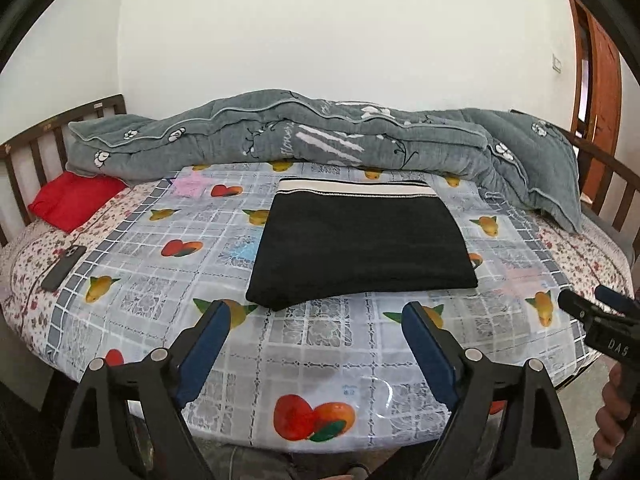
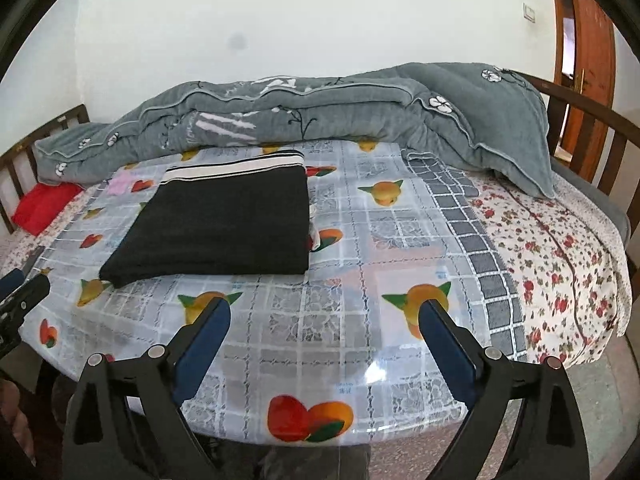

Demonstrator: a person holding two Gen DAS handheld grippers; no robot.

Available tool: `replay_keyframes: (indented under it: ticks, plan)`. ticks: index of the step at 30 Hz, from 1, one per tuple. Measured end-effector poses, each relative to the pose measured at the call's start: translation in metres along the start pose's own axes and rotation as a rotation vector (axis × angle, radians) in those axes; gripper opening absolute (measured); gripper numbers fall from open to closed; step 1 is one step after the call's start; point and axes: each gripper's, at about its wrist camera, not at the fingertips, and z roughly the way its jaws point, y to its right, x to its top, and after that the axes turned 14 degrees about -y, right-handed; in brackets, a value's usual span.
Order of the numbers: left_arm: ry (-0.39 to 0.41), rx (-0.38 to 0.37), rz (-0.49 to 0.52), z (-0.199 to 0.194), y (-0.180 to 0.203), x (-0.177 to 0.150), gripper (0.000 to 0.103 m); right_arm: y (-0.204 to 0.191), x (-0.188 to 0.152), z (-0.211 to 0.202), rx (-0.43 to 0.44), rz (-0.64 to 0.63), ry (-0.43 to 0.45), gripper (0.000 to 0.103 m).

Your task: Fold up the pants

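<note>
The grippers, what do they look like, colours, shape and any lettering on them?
Both match. The left gripper and the right gripper each have two flat fingers faced with dark blue pads, carried on matte black angular arms with round silver pins at the joints. Seen from the left wrist view, the right gripper's black body bears white letters, DAS. No cables or sleeves show.

We saw both views bright and evenly lit, with soft, faint shadows. Glare glinted off the glossy plastic cover [image 1: 312,344] near its front edge. Fisheye bending curved the bed rails [image 2: 580,96], and black vignettes filled the corners.
</note>
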Motion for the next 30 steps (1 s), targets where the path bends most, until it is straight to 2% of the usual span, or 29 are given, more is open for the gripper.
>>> replay_keyframes:
  ticks: [10,30]
  plan:
    - [0.016,0.014,-0.016,-0.015,-0.001,-0.012,0.087,-0.004,-0.012,-0.02,0.006,-0.019,0.021,0.094]
    - [0.02,0.019,-0.018,-0.023,-0.002,-0.016,0.087,-0.008,-0.016,-0.03,0.009,-0.034,0.032,0.094]
